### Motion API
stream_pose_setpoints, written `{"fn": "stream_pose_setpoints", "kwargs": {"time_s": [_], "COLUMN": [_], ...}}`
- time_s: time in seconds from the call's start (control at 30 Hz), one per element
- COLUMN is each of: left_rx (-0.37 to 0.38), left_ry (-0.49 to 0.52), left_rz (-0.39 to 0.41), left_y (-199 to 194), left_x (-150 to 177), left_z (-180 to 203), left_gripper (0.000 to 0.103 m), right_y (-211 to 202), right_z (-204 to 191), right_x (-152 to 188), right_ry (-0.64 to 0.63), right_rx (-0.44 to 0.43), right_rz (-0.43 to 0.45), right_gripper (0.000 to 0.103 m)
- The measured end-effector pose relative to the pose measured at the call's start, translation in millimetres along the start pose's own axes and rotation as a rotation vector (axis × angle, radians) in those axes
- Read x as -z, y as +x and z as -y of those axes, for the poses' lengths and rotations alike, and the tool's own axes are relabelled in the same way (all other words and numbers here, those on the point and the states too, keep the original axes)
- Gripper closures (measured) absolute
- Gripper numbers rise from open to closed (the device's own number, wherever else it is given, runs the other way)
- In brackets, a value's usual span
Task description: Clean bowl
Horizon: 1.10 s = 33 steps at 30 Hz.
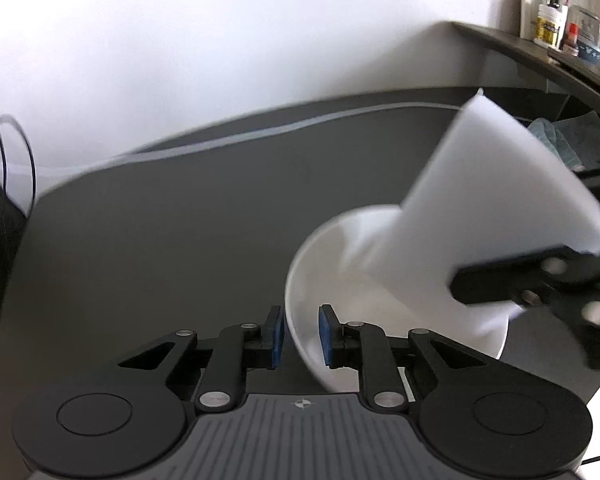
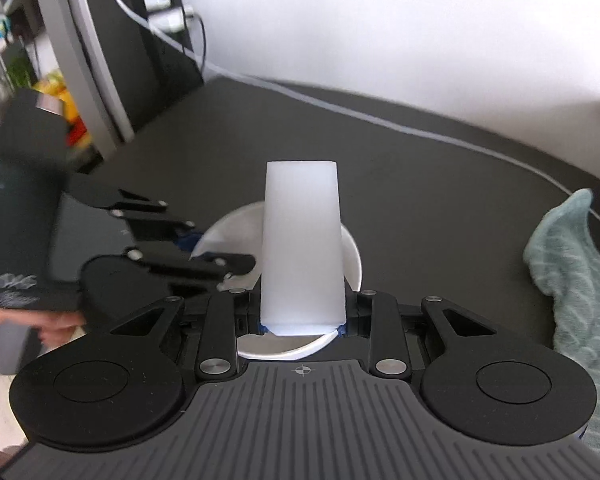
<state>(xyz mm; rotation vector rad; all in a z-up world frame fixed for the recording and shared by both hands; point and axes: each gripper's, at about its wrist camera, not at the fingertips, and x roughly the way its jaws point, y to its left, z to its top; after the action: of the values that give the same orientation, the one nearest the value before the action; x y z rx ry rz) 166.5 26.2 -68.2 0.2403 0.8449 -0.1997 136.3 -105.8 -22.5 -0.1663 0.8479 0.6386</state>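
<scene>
Bowl (image 1: 332,280) tipped, rim pinched by left tool (image 1: 301,334), right tool (image 2: 302,322) clenching white sponge block (image 2: 302,240), long axis pointing forward.

Your left wrist camera sits low, close against the bowl (image 1: 328,280) rim, looking across the counter (image 1: 180,220) toward its far wall edge. Your right wrist camera looks steeply down over the sponge (image 2: 302,240). Both views share bowl, sponge and the counter's far edge.

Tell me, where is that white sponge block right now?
The white sponge block is clamped in the right gripper, hanging over the white bowl, whose rim the left gripper straddles.
</scene>
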Motion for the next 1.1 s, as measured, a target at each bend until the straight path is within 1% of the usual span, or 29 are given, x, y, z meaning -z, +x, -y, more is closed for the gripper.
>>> {"fn": "stream_pose_setpoints", "kwargs": {"time_s": [0.03, 0.07, 0.1, 0.13, 0.17, 0.23, 0.3, 0.33, 0.4, 0.47, 0.5, 0.53, 0.6, 0.7, 0.8, 0.87, 0.93, 0.97, 1.03, 1.1], "left_rx": [0.001, 0.011, 0.023, 0.036, 0.056, 0.084, 0.13, 0.139, 0.177, 0.161, 0.146, 0.135, 0.082, 0.037, 0.004, 0.002, 0.004, 0.002, 0.006, 0.011], "left_ry": [0.01, 0.037, 0.055, 0.072, 0.093, 0.121, 0.125, 0.114, 0.068, 0.044, 0.032, 0.024, -0.002, -0.03, -0.044, -0.053, -0.065, -0.065, -0.064, -0.067], "left_rz": [-0.001, -0.004, -0.012, -0.02, -0.028, -0.033, -0.021, -0.024, -0.034, -0.034, -0.033, -0.034, -0.035, -0.042, -0.049, -0.047, -0.048, -0.048, -0.043, -0.039], "left_y": [1.5, 5.8, 10.2, 14.8, 21.5, 30.1, 35.1, 35.1, 34.3, 31.8, 29.8, 28.6, 20.3, 17.2, 12.4, 12.8, 14.2, 16.1, 19.3, 21.6], "left_x": [-2.1, -6.8, -9.7, -12.7, -15.8, -19.7, -23.9, -24.9, -28.0, -24.0, -21.7, -20.5, -9.6, -3.8, 2.9, 4.2, 3.2, 2.7, 1.7, 0.6], "left_z": [0.6, 2.1, 3.1, 4.1, 6.8, 9.7, 8.7, 7.3, 2.8, 4.5, 6.0, 7.4, 13.5, 21.8, 24.7, 26.9, 24.1, 24.1, 24.5, 24.6], "left_gripper": [0.081, 0.078, 0.075, 0.073, 0.068, 0.067, 0.077, 0.08, 0.087, 0.089, 0.09, 0.09, 0.09, 0.09, 0.089, 0.089, 0.089, 0.089, 0.089, 0.089], "right_y": [-3.1, -5.3, -5.6, -5.8, -4.9, -2.2, 0.6, 1.9, 3.7, 6.3, 7.7, 8.6, 14.6, 20.8, 27.8, 33.0, 35.2, 34.6, 30.2, 23.5], "right_z": [0.8, 1.6, 2.4, 3.7, 4.9, 7.4, 10.3, 11.7, 13.6, 12.4, 12.3, 13.0, 12.0, 9.3, 7.3, 9.0, 9.3, 6.9, -0.3, -7.2], "right_x": [-0.4, -0.1, 0.4, 0.8, 0.8, 0.9, 1.7, 2.1, 1.6, -0.4, -1.8, -2.8, -6.5, -6.5, -1.9, -3.0, -4.8, -5.6, -5.3, -5.8], "right_ry": [0.003, 0.006, 0.011, 0.018, 0.027, 0.042, 0.051, 0.056, 0.053, 0.03, 0.026, 0.024, 0.015, -0.001, -0.014, -0.001, -0.001, -0.031, -0.101, -0.176], "right_rx": [-0.004, -0.01, -0.015, -0.021, -0.03, -0.045, -0.045, -0.045, -0.019, 0.043, 0.059, 0.066, 0.068, 0.034, -0.045, -0.128, -0.179, -0.192, -0.162, -0.1], "right_rz": [0.004, 0.007, 0.006, 0.004, 0.001, -0.004, -0.007, -0.008, -0.012, -0.006, 0.0, 0.002, 0.003, -0.007, -0.045, -0.082, -0.116, -0.15, -0.202, -0.225], "right_gripper": [0.072, 0.072, 0.072, 0.072, 0.072, 0.072, 0.072, 0.072, 0.072, 0.072, 0.072, 0.072, 0.072, 0.072, 0.072, 0.072, 0.072, 0.072, 0.072, 0.072]}}
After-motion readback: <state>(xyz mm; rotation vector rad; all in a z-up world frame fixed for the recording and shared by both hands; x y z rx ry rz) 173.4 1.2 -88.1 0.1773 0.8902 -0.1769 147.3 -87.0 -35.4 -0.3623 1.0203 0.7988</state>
